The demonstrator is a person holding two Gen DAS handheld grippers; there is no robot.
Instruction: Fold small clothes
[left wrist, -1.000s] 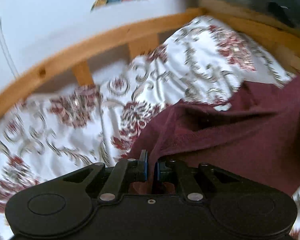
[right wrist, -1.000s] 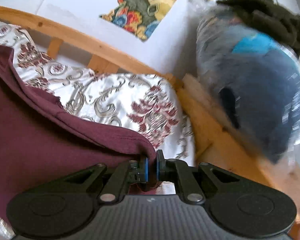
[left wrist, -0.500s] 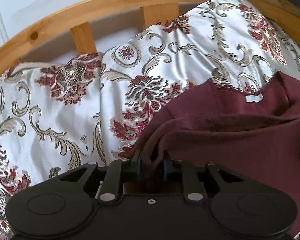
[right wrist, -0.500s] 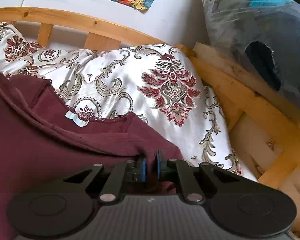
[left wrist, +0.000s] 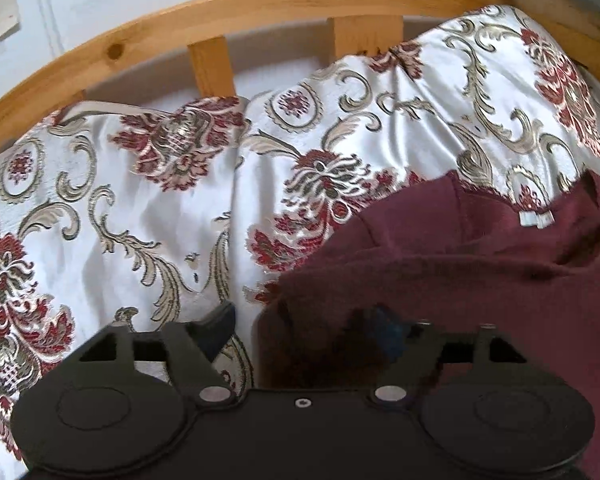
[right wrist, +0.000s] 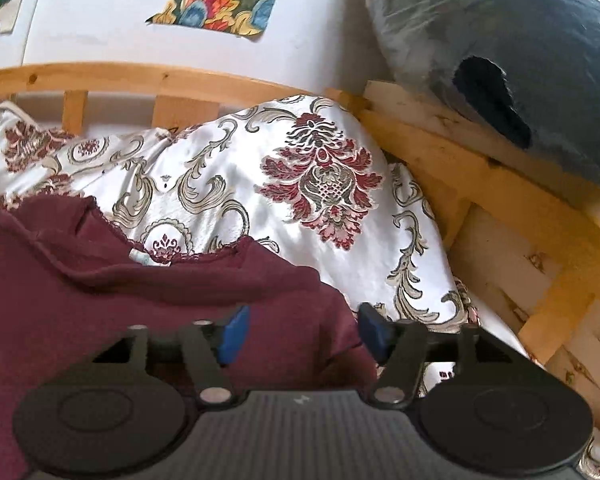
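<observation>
We see both claws just sprung apart, released: left gripper and right gripper straddle the maroon top's corners at six o'clock.

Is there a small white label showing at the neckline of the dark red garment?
Yes: in the right wrist view a small white label sits at the lace-edged neckline of the dark red garment.

A home bedroom: wooden bed frame, patterned bedspread, wall pictures.
</observation>
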